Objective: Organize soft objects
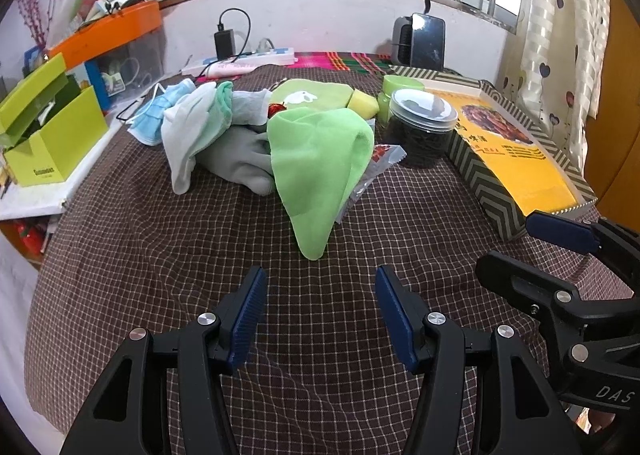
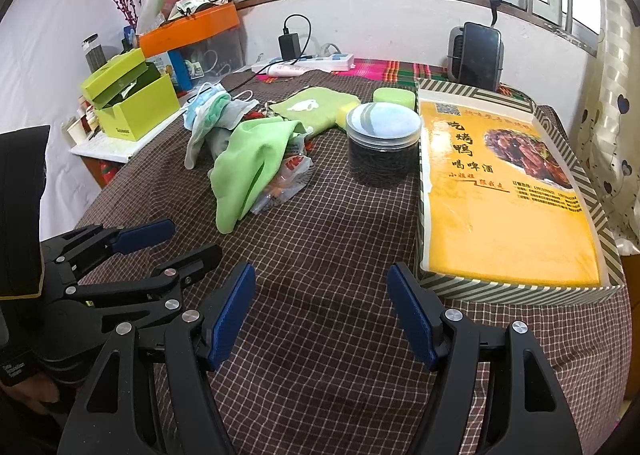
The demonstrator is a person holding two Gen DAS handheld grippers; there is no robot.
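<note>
The left gripper (image 1: 320,319) has its two blue pads spread wide apart. Nothing is between them, and they hang over the brown checked cloth (image 1: 200,255) without holding anything. The right gripper (image 2: 322,315) is spread wide too, and it is empty as well. In the left wrist view the right gripper (image 1: 532,247) shows at about 3 o'clock, just beside the left one.

The bright green cloth (image 1: 316,167) lies on the checked cloth straight ahead of the left gripper, at 12 o'clock, near but not touching. It is long and pointy. Its thin tip points down toward the gripper and its wide end points away to the window. From the right gripper, the green cloth (image 2: 248,171) sits at about 11 o'clock, and its long way runs from near to far.

A grey glove (image 1: 236,159) lies touching the green cloth at 9 o'clock of it. A pale white and mint cloth (image 1: 192,127) rests on the glove. A blue face mask (image 1: 160,111) is at the far left end of the pile. A crinkly snack wrapper (image 2: 288,179) peeks out from under the green cloth on its right side.

A clear jar with dark stuff inside (image 2: 382,143) stands upright at 1 o'clock of the green cloth. A big yellow box (image 2: 504,191) lies flat at 3 o'clock of the jar.
</note>
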